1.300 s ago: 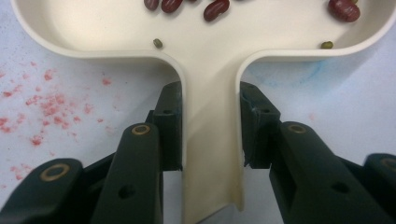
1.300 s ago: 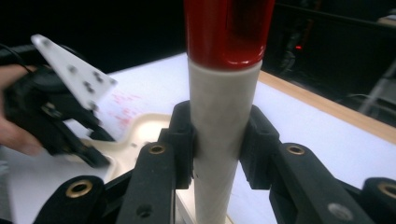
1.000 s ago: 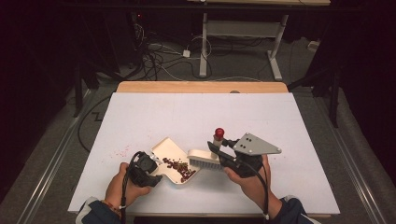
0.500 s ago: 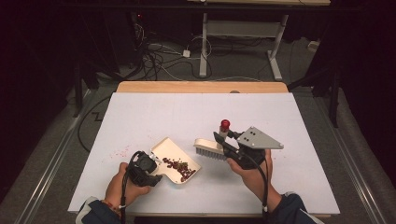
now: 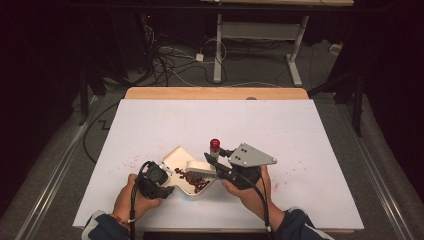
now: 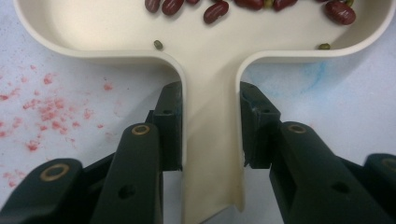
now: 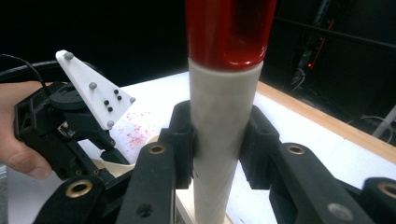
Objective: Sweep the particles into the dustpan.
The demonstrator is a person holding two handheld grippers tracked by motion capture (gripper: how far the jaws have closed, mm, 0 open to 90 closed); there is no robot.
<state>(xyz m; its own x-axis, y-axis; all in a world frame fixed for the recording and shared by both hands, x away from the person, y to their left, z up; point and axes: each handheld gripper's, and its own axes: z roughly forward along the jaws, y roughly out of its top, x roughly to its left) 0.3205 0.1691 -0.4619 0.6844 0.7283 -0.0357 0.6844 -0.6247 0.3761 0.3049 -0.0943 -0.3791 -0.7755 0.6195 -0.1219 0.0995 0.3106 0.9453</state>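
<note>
The left gripper (image 5: 167,189) has its black jaws clenched on the flat handle of a cream plastic dustpan (image 6: 210,140) that lies flat on the white surface (image 5: 300,130), near its front edge. Dark red kidney beans (image 6: 215,10) sit in the pan's tray, with a couple of small green ones among them. Faint red specks (image 6: 42,105) stain the surface just beside the handle. The right gripper (image 5: 210,159) grasps the cream handle of a small hand brush (image 7: 223,140), which ends in a glossy red cap (image 7: 229,32). In the high view the brush head (image 5: 200,167) rests over the pan's far edge, touching or nearly touching the beans; I cannot tell which.
</note>
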